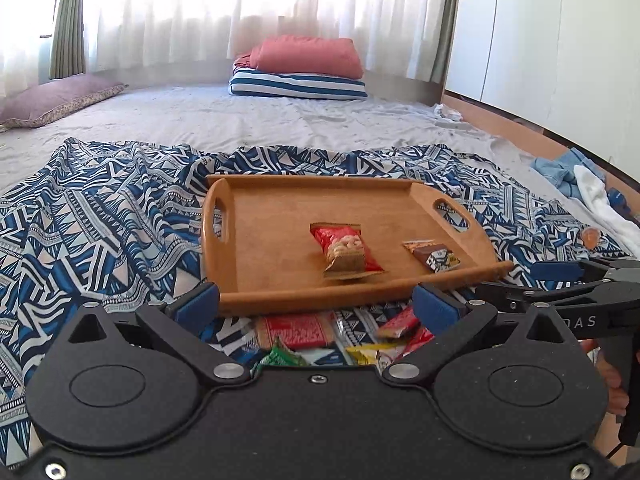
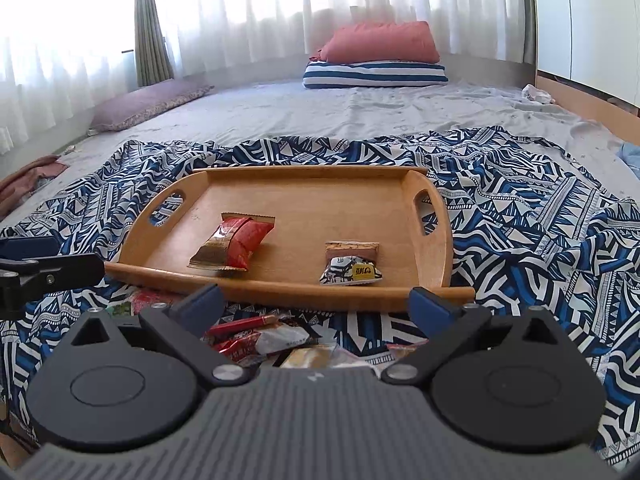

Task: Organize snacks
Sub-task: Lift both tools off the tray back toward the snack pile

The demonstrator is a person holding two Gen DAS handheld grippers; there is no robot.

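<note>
A wooden tray lies on a blue patterned cloth on the bed. On it are a red snack packet and a small brown and white packet. A pile of loose snack packets lies in front of the tray's near edge. My left gripper is open and empty, just above the pile. My right gripper is open and empty over the pile too; it also shows in the left wrist view at the right.
The patterned cloth covers the near bed. Stacked pillows and a purple cushion lie far back. Blue and white clothes sit at the right edge by the wooden bed frame.
</note>
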